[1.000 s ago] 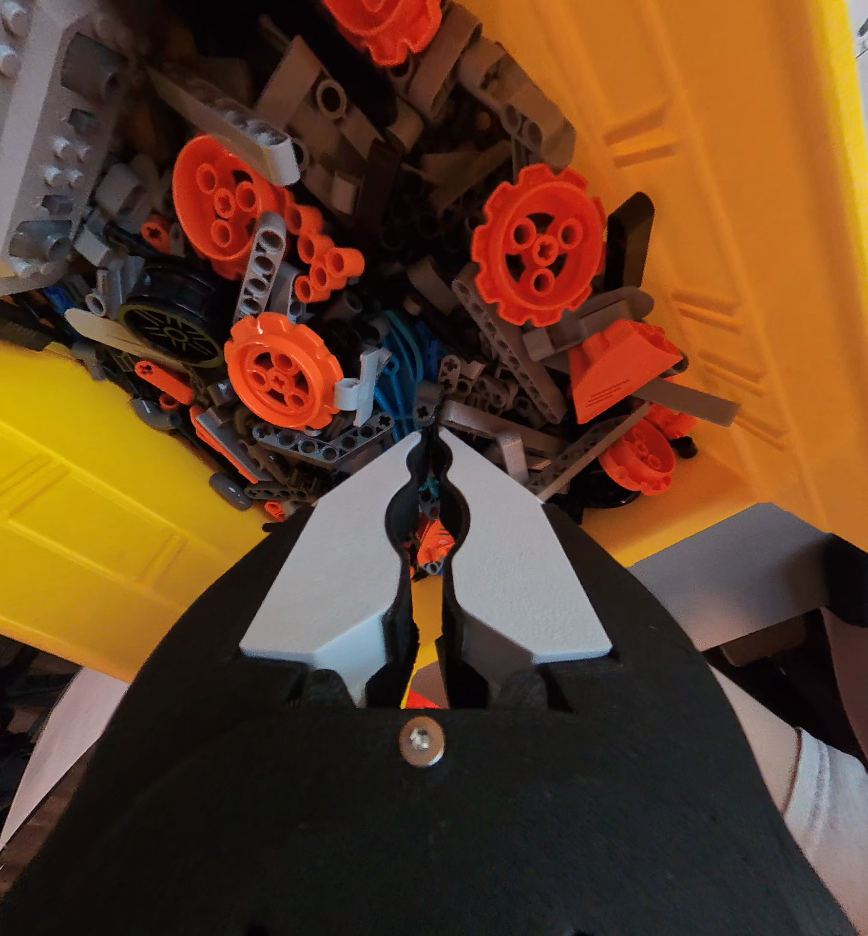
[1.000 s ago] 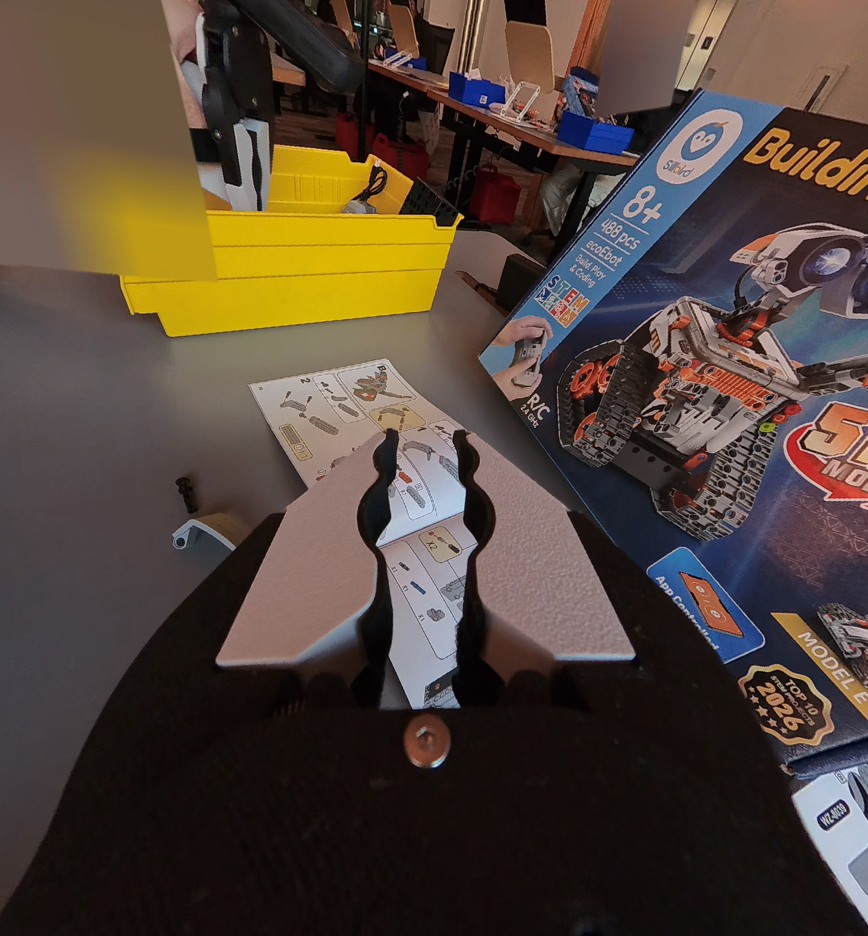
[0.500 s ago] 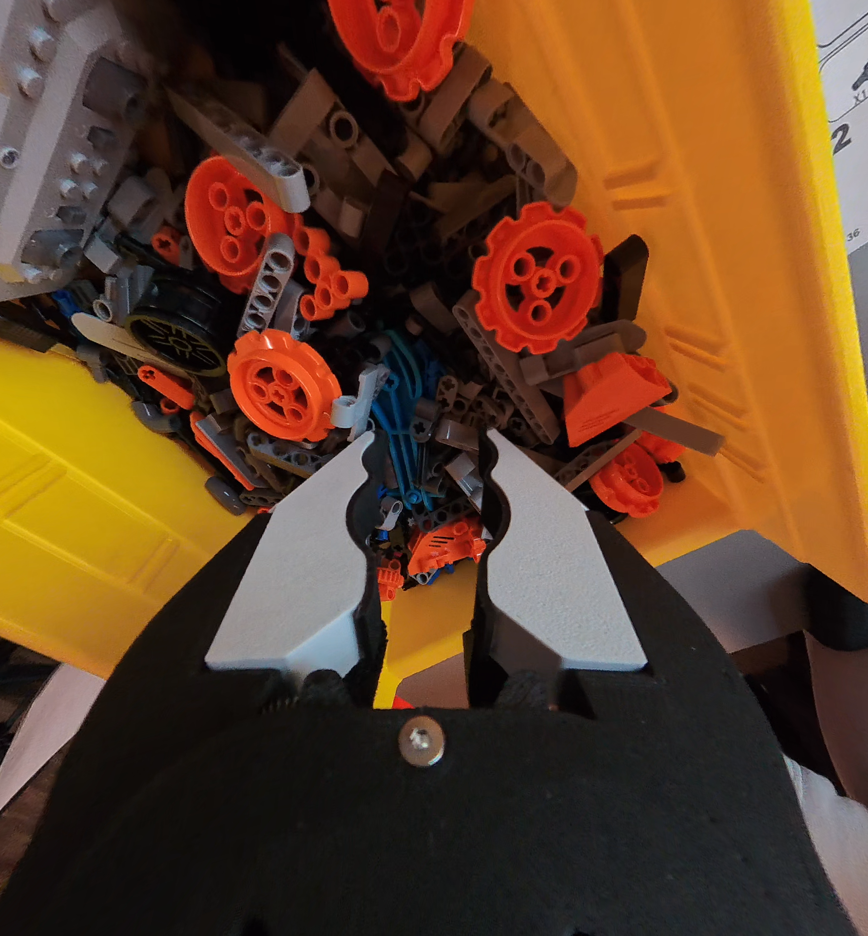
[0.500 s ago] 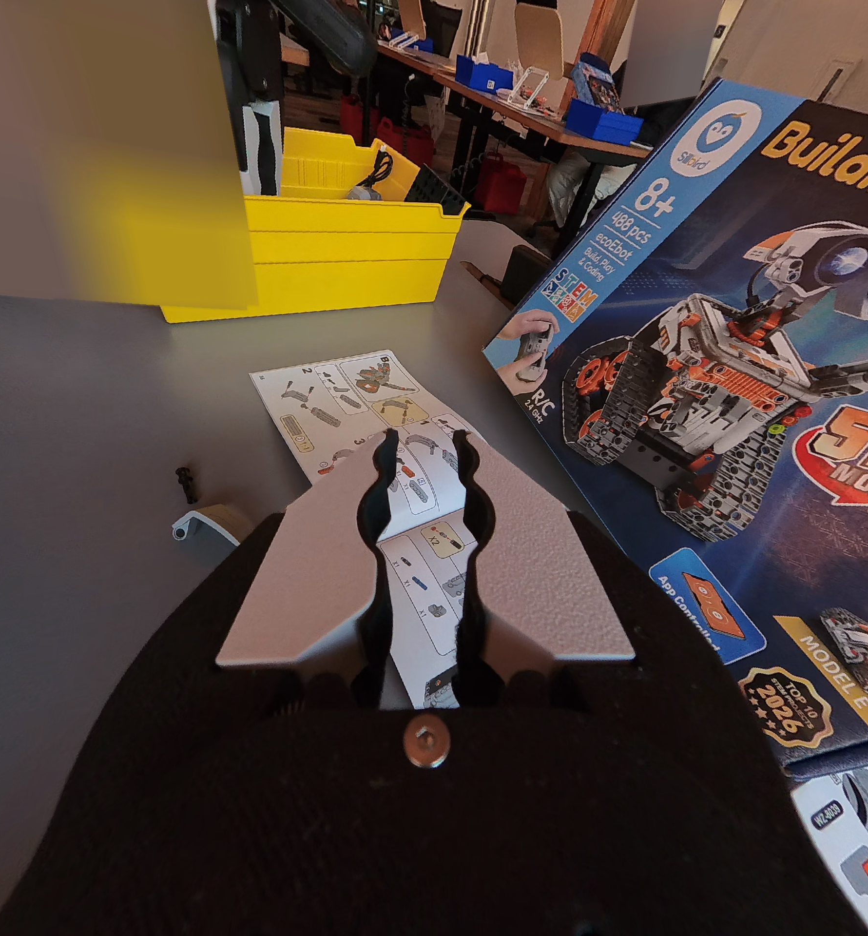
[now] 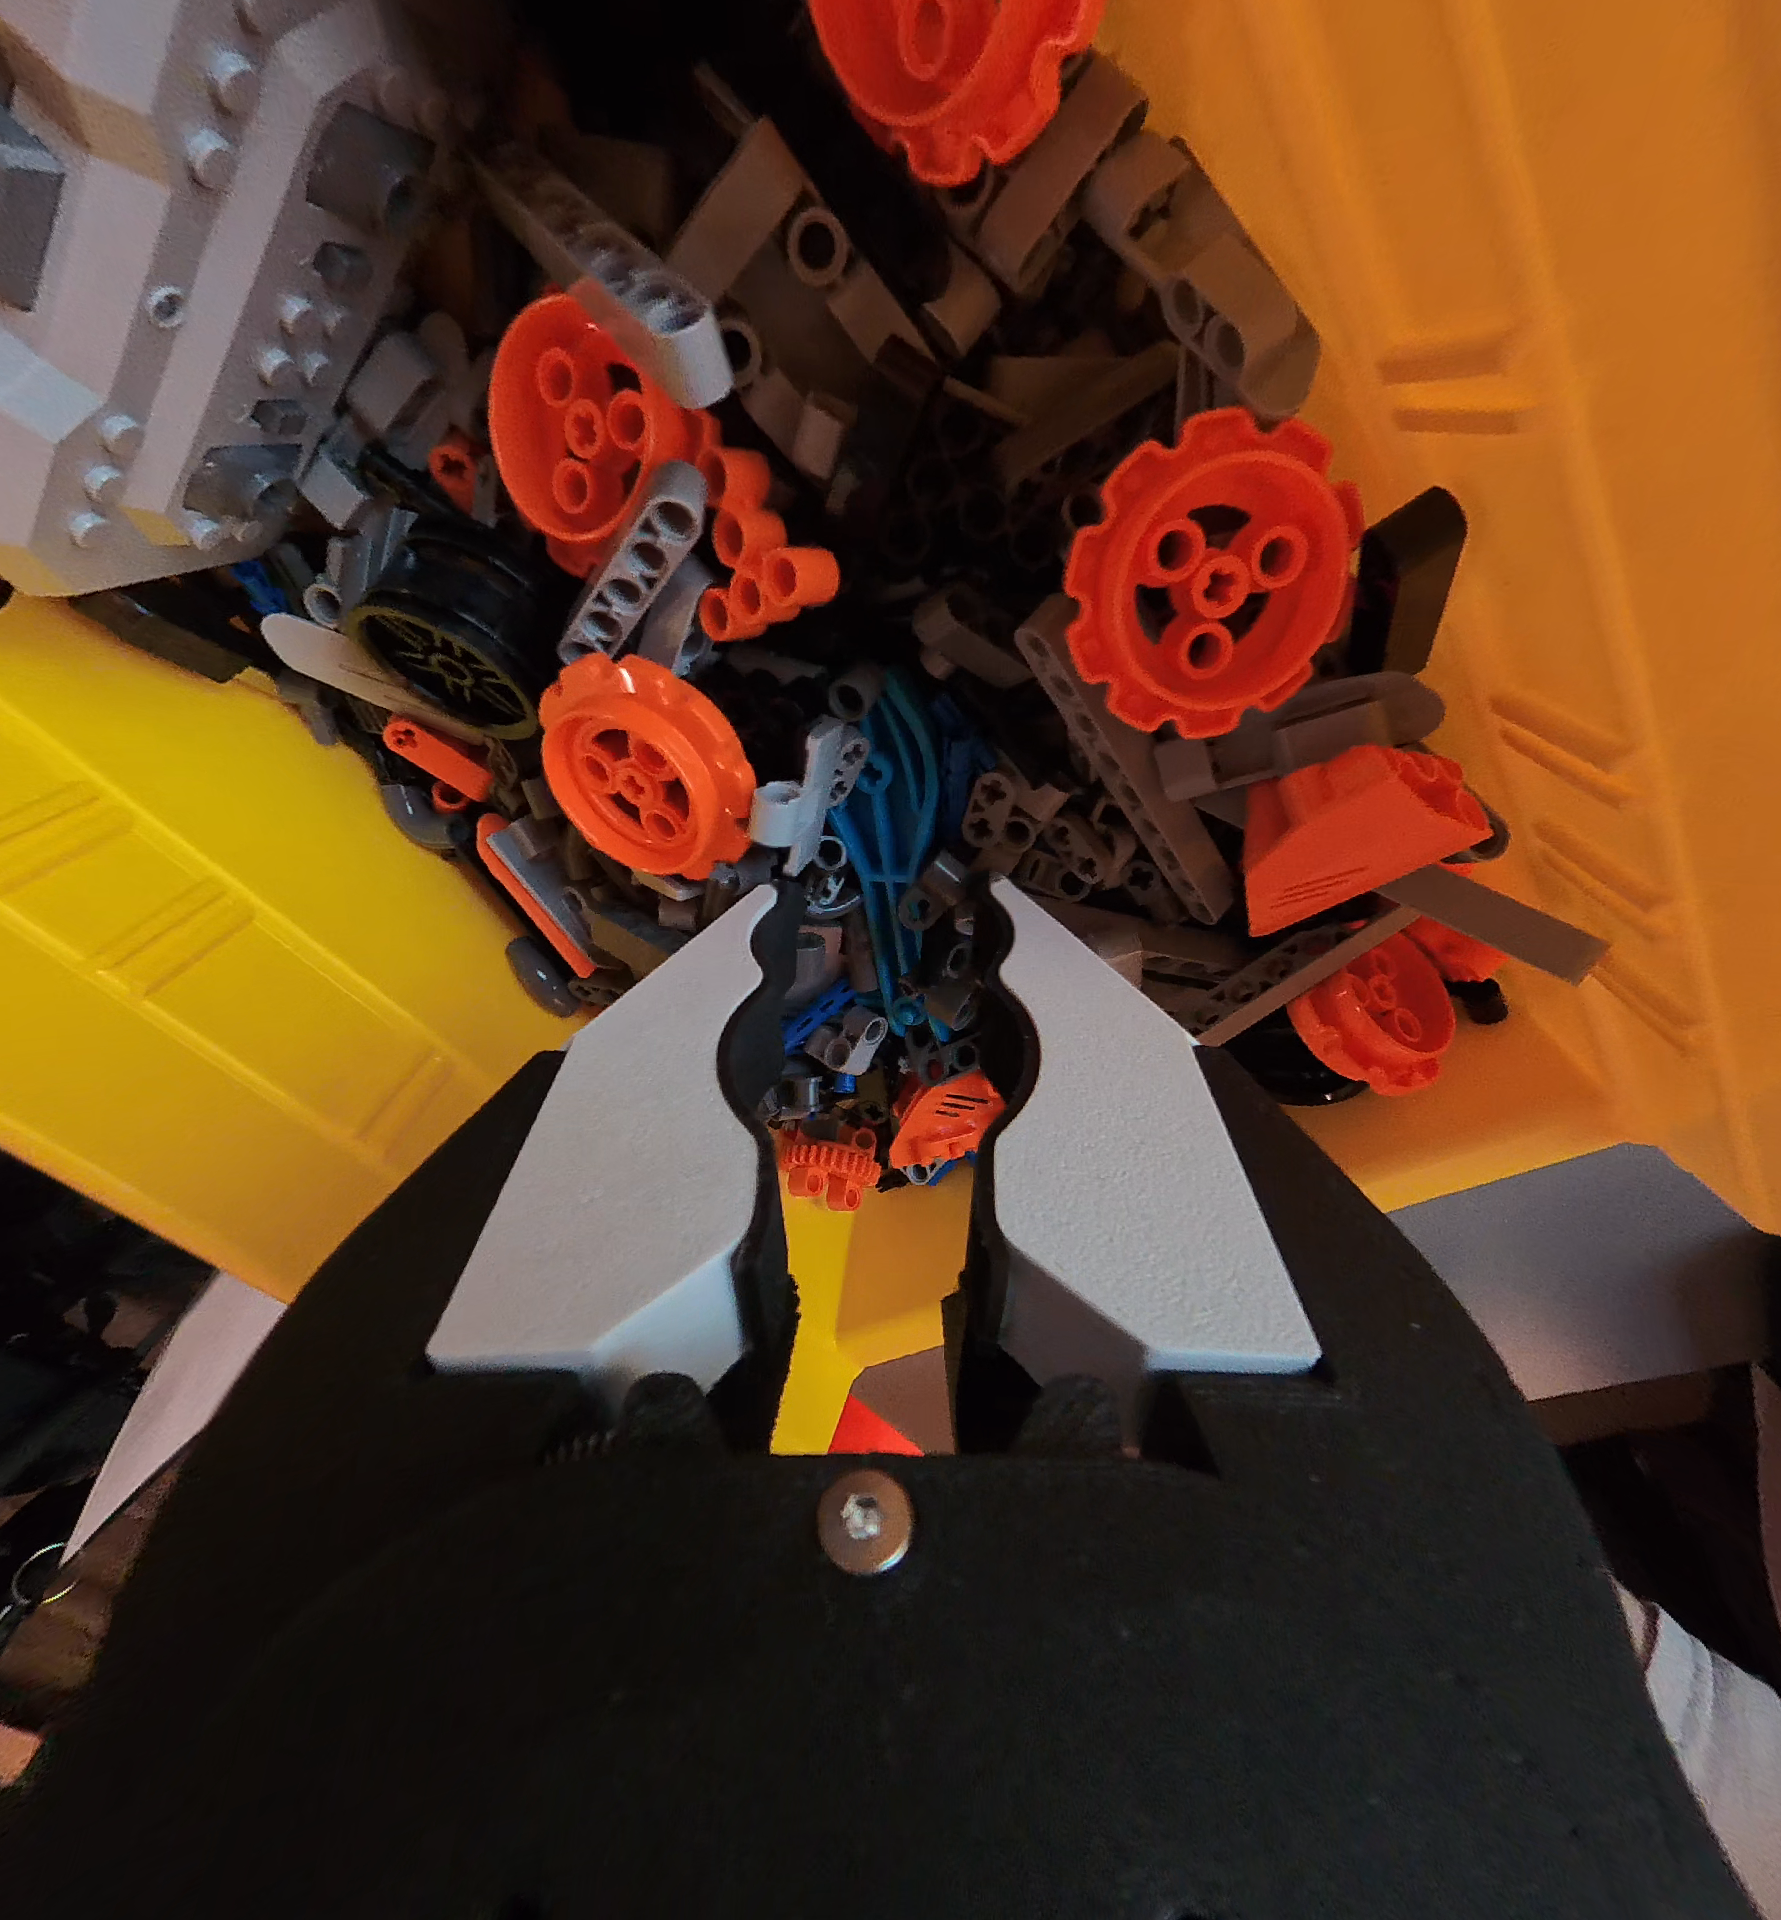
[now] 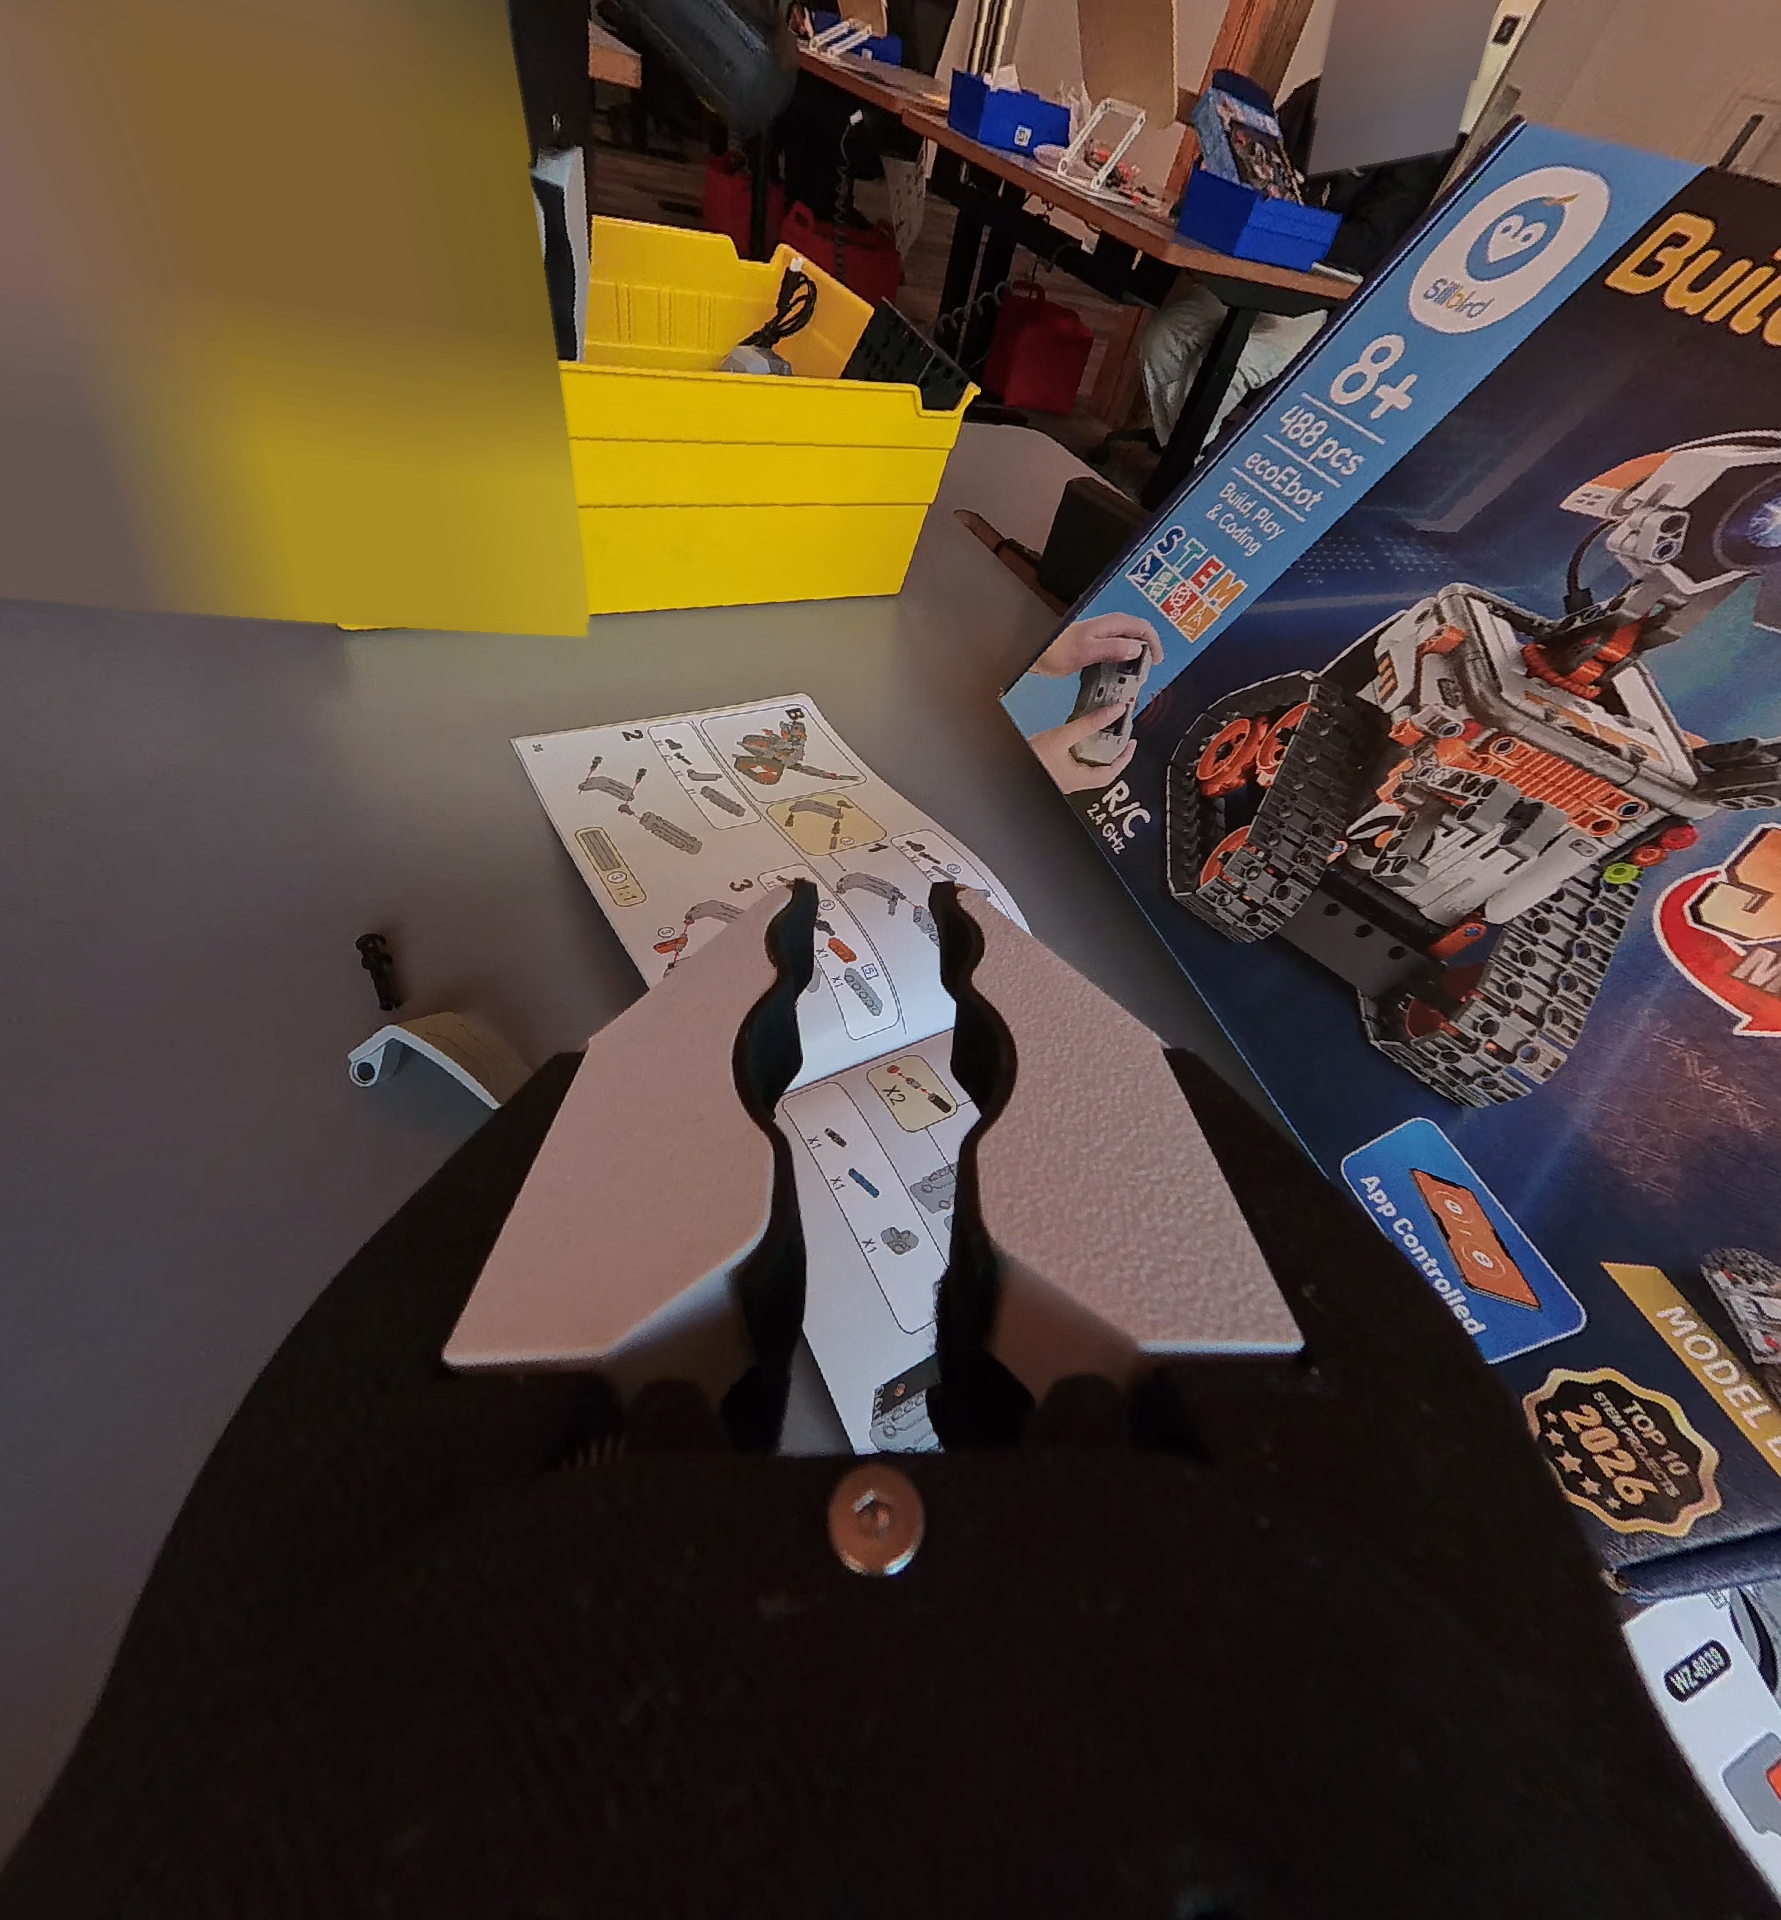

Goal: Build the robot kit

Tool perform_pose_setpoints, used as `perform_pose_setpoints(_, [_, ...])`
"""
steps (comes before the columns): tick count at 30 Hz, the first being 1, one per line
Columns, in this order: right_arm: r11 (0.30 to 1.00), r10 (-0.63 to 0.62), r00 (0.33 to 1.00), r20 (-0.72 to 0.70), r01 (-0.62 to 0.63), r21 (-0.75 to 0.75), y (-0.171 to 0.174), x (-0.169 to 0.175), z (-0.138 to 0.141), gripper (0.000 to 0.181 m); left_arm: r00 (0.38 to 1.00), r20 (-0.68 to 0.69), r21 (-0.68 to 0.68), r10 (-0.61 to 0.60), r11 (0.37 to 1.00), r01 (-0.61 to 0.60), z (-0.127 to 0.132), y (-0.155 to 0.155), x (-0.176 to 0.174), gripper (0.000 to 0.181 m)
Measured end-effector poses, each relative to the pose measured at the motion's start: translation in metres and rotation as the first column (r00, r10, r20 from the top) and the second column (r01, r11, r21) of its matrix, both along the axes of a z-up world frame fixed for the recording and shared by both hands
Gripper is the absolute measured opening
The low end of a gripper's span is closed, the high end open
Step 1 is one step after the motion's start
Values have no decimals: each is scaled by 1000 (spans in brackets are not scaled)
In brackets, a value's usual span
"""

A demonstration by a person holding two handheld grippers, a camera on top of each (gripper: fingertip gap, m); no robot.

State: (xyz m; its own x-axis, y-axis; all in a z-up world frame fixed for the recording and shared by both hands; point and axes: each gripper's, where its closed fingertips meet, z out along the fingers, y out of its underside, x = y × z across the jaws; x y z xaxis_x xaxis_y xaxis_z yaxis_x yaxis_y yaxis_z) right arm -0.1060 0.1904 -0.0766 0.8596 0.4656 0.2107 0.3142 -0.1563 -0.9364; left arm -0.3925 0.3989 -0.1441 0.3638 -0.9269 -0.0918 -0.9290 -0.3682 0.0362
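Left gripper (image 5: 884, 896): jaws parted, nothing between them, tips poised over a pile of small building parts inside a yellow bin (image 5: 169, 935). Directly in the gap: blue curved strips (image 5: 901, 821), small grey connectors (image 5: 858, 1036), a small orange gear piece (image 5: 829, 1164) and an orange slotted piece (image 5: 946, 1117). Can't tell if the tips touch the pile. Just left of the tips, a small orange toothed wheel (image 5: 647, 767) with a light grey connector (image 5: 808, 790) against it. Right of the tips, a larger orange toothed wheel (image 5: 1213, 571), an orange wedge block (image 5: 1353, 836) below it, grey beams around. Further up, another orange wheel (image 5: 579, 431), a black tyre (image 5: 460, 634), and a big light grey studded block (image 5: 138, 343) at upper left.

Right gripper (image 6: 870, 894): jaws parted about the same, holding nothing, hovering above a grey table (image 6: 159, 831). An open instruction sheet (image 6: 751, 821) shows through the gap. Left of the gripper, on the table: a small black pin (image 6: 379, 966) and a light grey curved part (image 6: 424, 1060), apart from each other. Right: a large blue toy box (image 6: 1488, 727) with a tracked robot printed on it, propped at a tilt. The yellow bin (image 6: 751, 488) sits farther back on the table, beyond the sheet, partly behind a blurred patch.
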Motion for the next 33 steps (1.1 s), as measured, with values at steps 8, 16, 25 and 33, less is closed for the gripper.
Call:
perform_pose_setpoints(8, [1000,0,1000,3,0,-6,0,0,-2,23,999,5,107,48,993,-49,13,22,-15,16])
perform_pose_setpoints(16, [1000,3,1000,7,-3,-12,1,-1,-4,23,995,88,44,41,998,-45,19,13,-12,15])
perform_pose_setpoints(25, [1000,6,1000,7,-6,-18,1,-1,-5,23,994,104,9,21,1000,-22,12,10,-1,21])
perform_pose_setpoints(33, [1000,9,1000,13,-9,-23,1,-2,-7,23,998,69,-43,6,999,-3,0,4,0,23])
